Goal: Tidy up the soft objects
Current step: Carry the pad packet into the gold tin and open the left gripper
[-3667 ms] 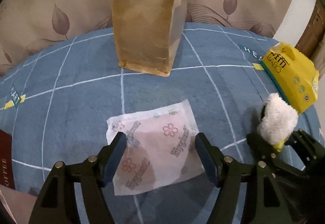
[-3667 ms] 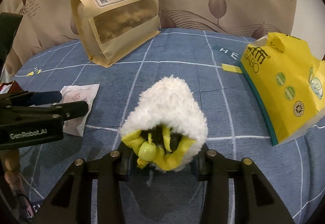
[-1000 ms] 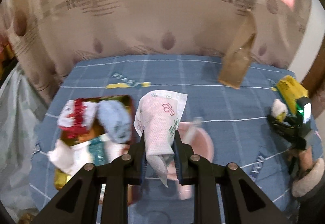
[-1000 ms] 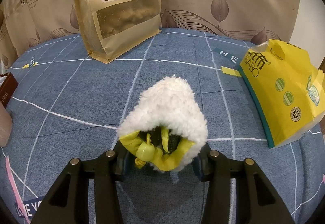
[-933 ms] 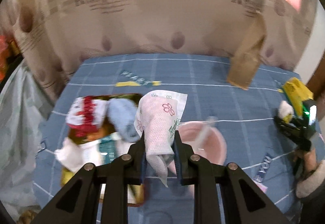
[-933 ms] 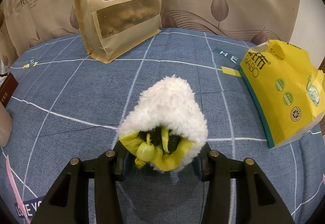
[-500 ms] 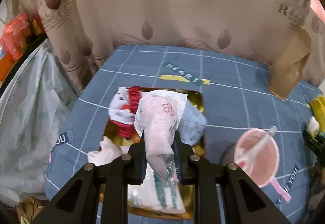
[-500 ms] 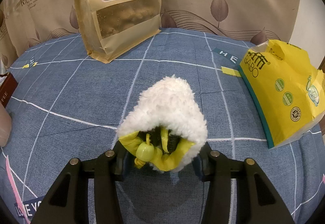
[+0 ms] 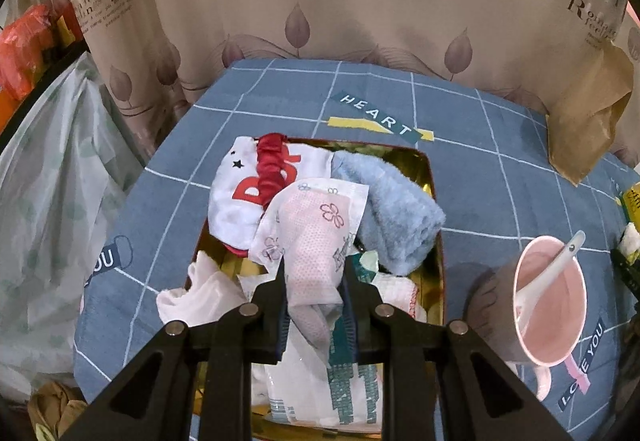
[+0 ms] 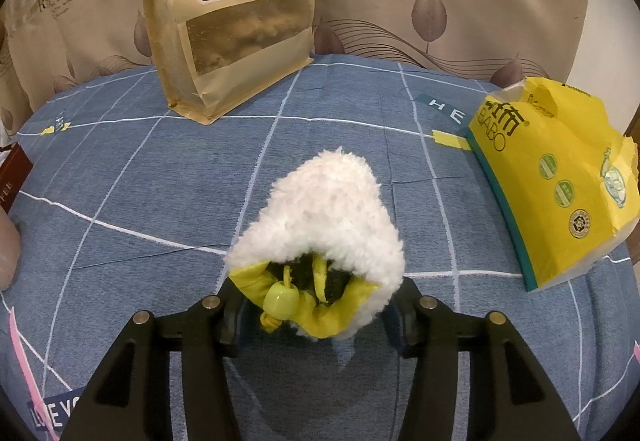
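Note:
My left gripper point(image 9: 314, 273) is shut on a white and pink flowered tissue packet point(image 9: 316, 237) and holds it above a gold tray point(image 9: 430, 177). The tray holds a blue towel point(image 9: 394, 215), a white cloth with red letters point(image 9: 240, 197), a red scrunchie point(image 9: 272, 165) and other soft packets. My right gripper point(image 10: 316, 305) is shut on a fluffy white pouch with a yellow drawstring mouth point(image 10: 324, 217), low over the blue checked tablecloth point(image 10: 160, 209).
A pink cup with a white spoon point(image 9: 548, 297) stands right of the tray. A brown snack bag point(image 10: 236, 13) stands at the back. A yellow packet point(image 10: 556, 177) lies at the right. A plastic bag point(image 9: 44, 201) hangs off the table's left edge.
My left gripper has picked up the tissue packet and carried it left, to above the gold tray, coming closer to it. My right gripper and the pouch have stayed still.

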`<state>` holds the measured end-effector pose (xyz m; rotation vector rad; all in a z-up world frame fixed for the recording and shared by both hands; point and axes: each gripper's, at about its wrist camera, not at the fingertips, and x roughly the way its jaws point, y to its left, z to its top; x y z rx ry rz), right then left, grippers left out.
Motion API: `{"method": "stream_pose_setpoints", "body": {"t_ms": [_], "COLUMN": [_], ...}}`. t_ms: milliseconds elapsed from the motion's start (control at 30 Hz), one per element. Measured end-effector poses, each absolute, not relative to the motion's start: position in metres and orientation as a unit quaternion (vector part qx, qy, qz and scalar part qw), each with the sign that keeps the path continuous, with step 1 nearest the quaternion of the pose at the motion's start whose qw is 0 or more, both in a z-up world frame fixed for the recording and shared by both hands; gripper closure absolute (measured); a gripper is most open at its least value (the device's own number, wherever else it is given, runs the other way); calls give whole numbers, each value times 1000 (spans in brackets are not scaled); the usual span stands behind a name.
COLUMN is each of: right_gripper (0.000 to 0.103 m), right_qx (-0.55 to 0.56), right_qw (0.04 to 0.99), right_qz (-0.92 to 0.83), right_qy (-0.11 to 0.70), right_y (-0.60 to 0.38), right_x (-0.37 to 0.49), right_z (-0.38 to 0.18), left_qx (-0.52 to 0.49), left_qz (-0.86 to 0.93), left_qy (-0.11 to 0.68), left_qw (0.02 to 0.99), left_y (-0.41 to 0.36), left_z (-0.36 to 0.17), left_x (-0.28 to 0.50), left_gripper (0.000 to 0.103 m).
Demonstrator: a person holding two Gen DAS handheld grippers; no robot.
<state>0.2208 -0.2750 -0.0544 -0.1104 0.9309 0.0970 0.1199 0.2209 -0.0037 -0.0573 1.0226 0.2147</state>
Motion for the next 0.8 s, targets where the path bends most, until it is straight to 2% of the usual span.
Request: {"method": "stream_pose_setpoints", "body": {"t_ms": [100,167,500,700,800], "right_gripper": [54,53,51,73,76], "right_qx": [-53,-54,-51,-66,-64], "right_qw": [891,891,891,894,894], "right_qz": [47,45,44,49,52], "right_qy": [449,449,449,441,441], "right_y": [-275,-275,-278,-270,-266], "right_x": [221,221,221,217,216], "right_z": [-54,-54,-55,-53,-51], "left_qx": [-31,-31,-12,5,21], "left_qz": [101,101,86,114,130], "left_qy": [488,483,442,437,427], "left_qw": [867,869,893,892,894], "left_y": [225,226,222,218,212], "left_z": [-6,-6,17,20,18], "left_x": [119,116,89,63,49], "left_gripper": [70,46,43,43,43]}}
